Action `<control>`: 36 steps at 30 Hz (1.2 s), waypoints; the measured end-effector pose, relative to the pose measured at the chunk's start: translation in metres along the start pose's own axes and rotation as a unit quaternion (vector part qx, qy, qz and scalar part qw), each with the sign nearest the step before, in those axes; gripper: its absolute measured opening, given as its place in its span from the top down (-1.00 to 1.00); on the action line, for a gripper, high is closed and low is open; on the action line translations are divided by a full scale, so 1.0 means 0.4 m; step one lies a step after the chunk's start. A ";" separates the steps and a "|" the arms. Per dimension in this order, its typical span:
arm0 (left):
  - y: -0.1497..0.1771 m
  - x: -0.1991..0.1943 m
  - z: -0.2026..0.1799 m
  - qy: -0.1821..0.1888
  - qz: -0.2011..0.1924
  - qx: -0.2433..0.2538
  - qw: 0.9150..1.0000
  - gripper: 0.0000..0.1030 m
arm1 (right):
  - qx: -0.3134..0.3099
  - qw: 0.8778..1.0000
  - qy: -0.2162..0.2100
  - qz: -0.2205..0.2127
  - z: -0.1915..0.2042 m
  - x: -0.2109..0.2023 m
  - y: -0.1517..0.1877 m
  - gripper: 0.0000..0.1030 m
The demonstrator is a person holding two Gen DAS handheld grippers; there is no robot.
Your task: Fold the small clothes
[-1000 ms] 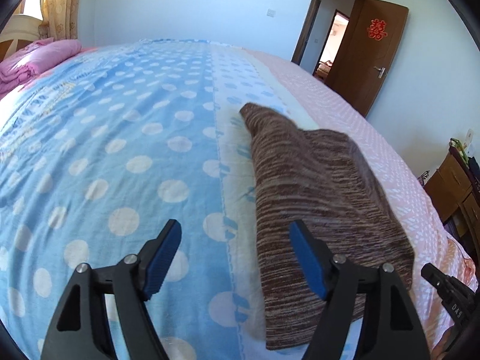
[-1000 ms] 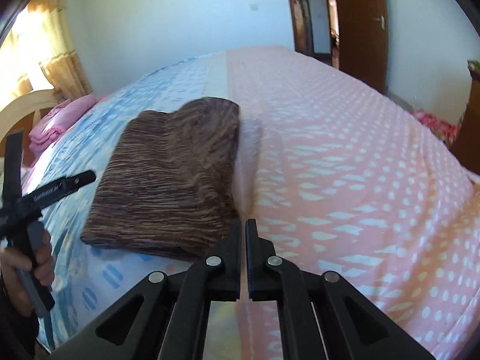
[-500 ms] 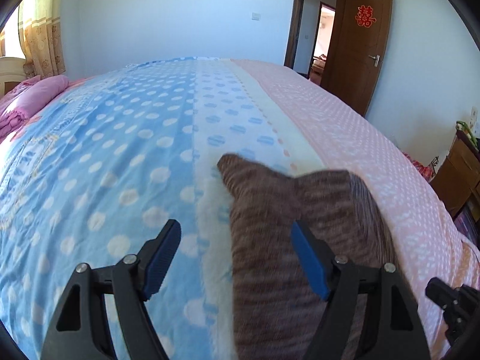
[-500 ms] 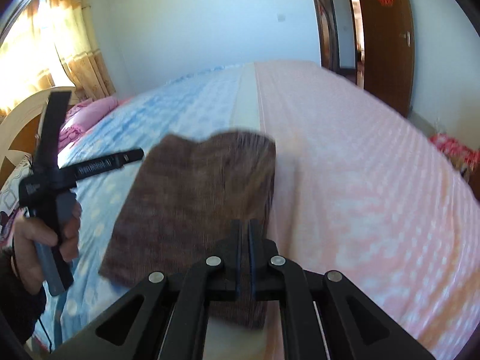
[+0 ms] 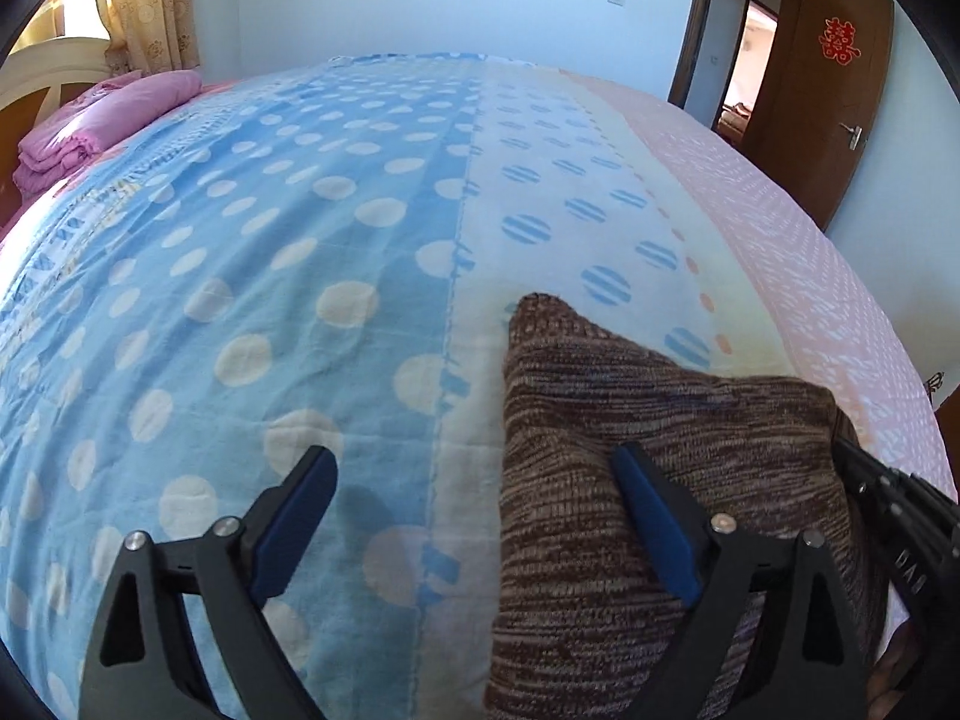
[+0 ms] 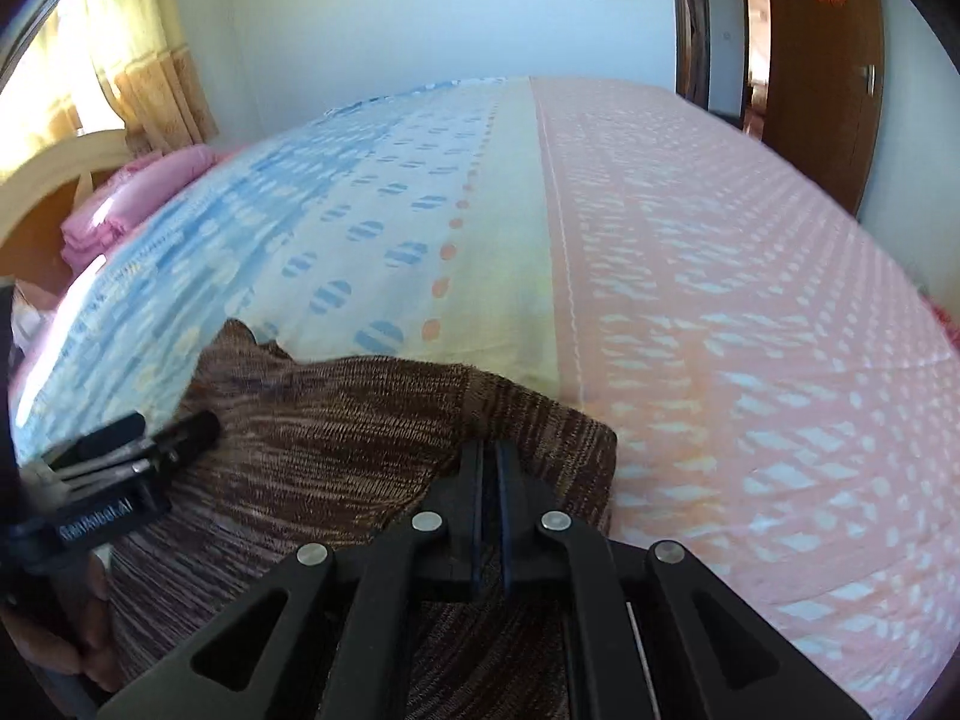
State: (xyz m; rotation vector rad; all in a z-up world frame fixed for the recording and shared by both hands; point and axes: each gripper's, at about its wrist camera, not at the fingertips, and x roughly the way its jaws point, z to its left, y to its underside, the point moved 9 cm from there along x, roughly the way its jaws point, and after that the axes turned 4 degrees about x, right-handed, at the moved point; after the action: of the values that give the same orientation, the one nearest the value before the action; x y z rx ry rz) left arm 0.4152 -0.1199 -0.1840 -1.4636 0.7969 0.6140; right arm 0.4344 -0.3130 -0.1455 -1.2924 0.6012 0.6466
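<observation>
One bed (image 5: 252, 276) filled most of the room: blue polka-dot panel, cream strip, pink panel on the door side. Wooden door (image 5: 840, 90) stood open at the far corner, red paper ornament (image 5: 838, 41) on it. Curtain (image 5: 147, 6) and folded pink bedding (image 5: 90, 120) sat up at the headboard end. Brown knit garment (image 5: 630, 420) lay folded at the near edge, across the cream strip and onto the pink. Left gripper (image 5: 474, 516) hung over the garment's left edge; jaws had just been opening and stood spread wide, one blue pad above blue sheet, the other above the knit, not pressing it. Right gripper (image 6: 489, 456) had jaws pressed together at the garment's right side; a ridge of knit bunched around the tips, couldn't tell if any was pinched.
</observation>
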 end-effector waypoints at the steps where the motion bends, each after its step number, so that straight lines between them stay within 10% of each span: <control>1: 0.000 0.002 -0.006 -0.001 0.001 0.006 1.000 -0.87 | 0.012 1.000 -0.015 0.000 -0.009 0.000 0.001 0.92; 10: 0.002 0.005 -0.020 0.002 0.002 0.028 1.000 -0.87 | 0.086 0.996 -0.011 -0.026 -0.058 -0.088 0.039 0.89; 14: 0.002 -0.003 -0.019 0.008 -0.001 0.024 1.000 -0.87 | 0.141 0.986 -0.054 -0.075 -0.084 -0.175 0.099 0.00; 22: 0.003 -0.081 -0.044 0.007 -0.010 0.057 0.998 -0.83 | 0.204 0.971 -0.093 -0.084 -0.141 -0.184 0.119 -0.03; 30: 0.064 -0.106 -0.102 0.170 0.026 -0.021 0.985 -0.83 | 0.280 0.943 -0.157 -0.089 -0.207 -0.209 0.125 -0.03; 36: 0.095 -0.054 -0.111 0.149 0.034 -0.015 0.988 -0.82 | 0.279 0.940 -0.191 -0.054 -0.168 -0.173 0.134 -0.03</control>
State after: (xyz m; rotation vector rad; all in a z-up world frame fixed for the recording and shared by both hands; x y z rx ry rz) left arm 0.3680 -0.1603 -0.1880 -1.5821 1.0780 0.4648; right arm 0.3450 -0.3777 -0.1431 -0.6387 0.3506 0.5612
